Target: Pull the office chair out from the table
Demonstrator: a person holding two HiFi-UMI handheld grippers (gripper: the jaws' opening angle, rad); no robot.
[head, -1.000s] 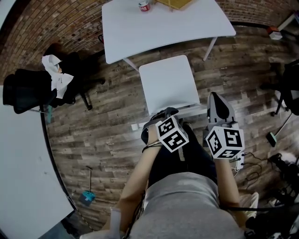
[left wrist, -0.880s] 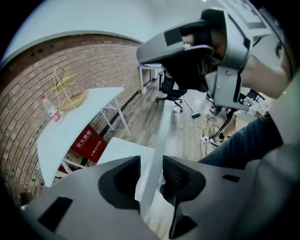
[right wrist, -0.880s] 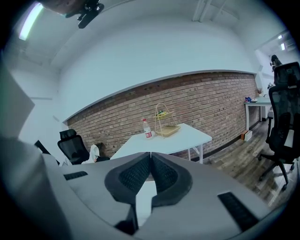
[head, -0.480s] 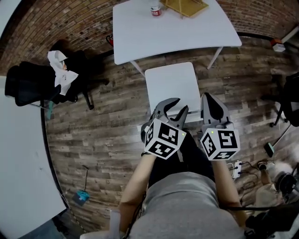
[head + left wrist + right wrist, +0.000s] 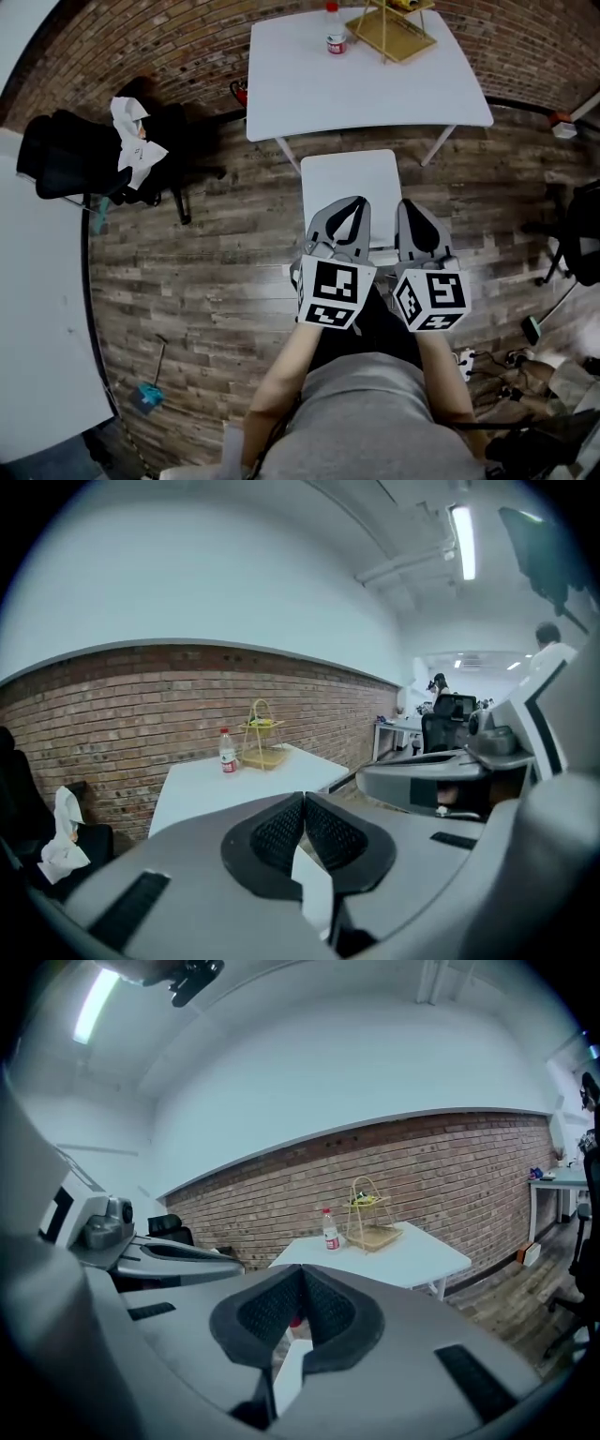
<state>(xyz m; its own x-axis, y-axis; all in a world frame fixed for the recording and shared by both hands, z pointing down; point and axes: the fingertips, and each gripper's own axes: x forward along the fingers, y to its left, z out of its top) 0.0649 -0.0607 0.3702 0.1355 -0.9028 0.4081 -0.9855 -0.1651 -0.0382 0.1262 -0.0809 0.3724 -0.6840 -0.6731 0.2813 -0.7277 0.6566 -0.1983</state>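
Observation:
The chair's white seat (image 5: 349, 184) stands on the wood floor just short of the white table (image 5: 375, 89). My left gripper (image 5: 353, 202) hovers over the seat's near edge; its jaws have just been closing and are shut with nothing between them. My right gripper (image 5: 411, 204) is beside it, past the seat's right edge, also shut and empty. In the left gripper view the left gripper (image 5: 304, 801) points level at the table (image 5: 211, 785). A sliver of the seat (image 5: 290, 1372) shows below the right gripper (image 5: 300, 1275) in the right gripper view.
A bottle (image 5: 335, 37) and a wire basket (image 5: 394, 28) stand on the table. A black office chair with white cloth (image 5: 89, 155) is at the left, beside a white desk (image 5: 37, 356). Another dark chair (image 5: 581, 234) and floor cables (image 5: 511, 361) lie at the right.
My left gripper rose from the chair's near edge, turned to point forward, opened wide and then shut. The right gripper shifted slightly left. The table and the seat now sit lower in the head view.

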